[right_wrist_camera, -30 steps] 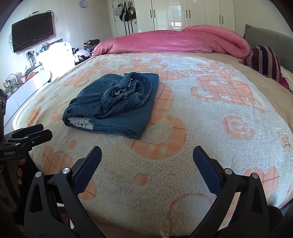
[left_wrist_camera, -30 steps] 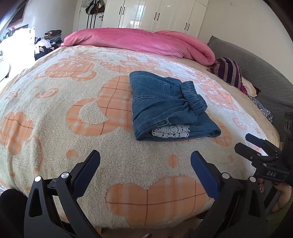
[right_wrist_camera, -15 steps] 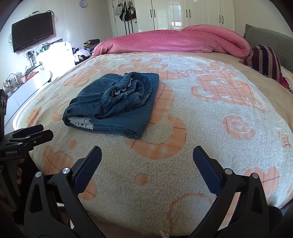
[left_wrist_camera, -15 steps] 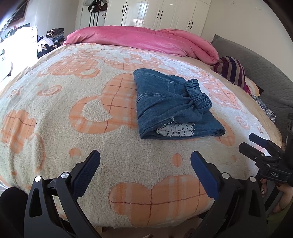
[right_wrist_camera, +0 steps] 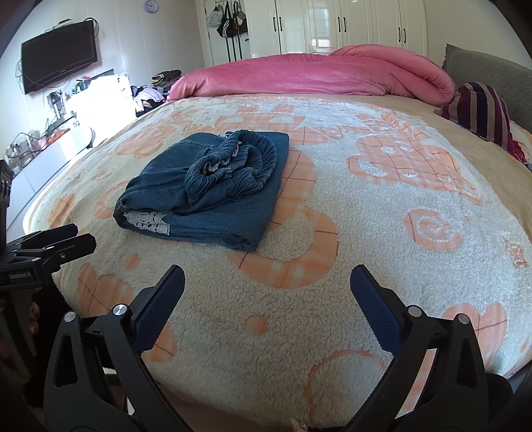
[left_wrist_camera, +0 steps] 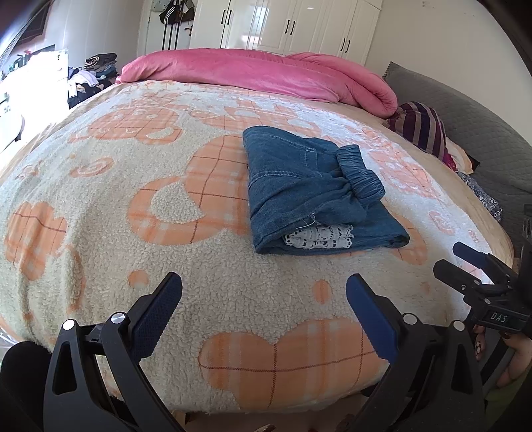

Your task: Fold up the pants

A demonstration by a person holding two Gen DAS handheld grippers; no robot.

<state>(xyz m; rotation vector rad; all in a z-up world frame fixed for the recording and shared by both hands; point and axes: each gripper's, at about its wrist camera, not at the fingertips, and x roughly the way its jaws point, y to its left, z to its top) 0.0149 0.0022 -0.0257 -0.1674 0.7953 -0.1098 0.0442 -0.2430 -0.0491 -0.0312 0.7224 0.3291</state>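
Blue denim pants [left_wrist_camera: 312,192] lie folded in a compact stack on the bed blanket [left_wrist_camera: 166,206], elastic waistband on top and white lace trim showing at the near edge. They also show in the right wrist view [right_wrist_camera: 212,186]. My left gripper [left_wrist_camera: 264,305] is open and empty, hovering over the bed's near edge, well short of the pants. My right gripper [right_wrist_camera: 267,295] is open and empty, also near the front edge. Each gripper shows in the other's view: the right gripper [left_wrist_camera: 478,272] at the right, the left gripper [right_wrist_camera: 50,242] at the left.
A rolled pink duvet [left_wrist_camera: 266,73] lies across the far end of the bed. A striped cushion [left_wrist_camera: 422,129] and grey headboard [left_wrist_camera: 472,126] are at the right. White wardrobes [right_wrist_camera: 349,26], a wall TV [right_wrist_camera: 60,59] and cluttered furniture [right_wrist_camera: 83,99] stand beyond.
The left wrist view has shifted slightly, so the pants sit a little further right and lower in frame. The right gripper is nearly still. Both grippers stay open.
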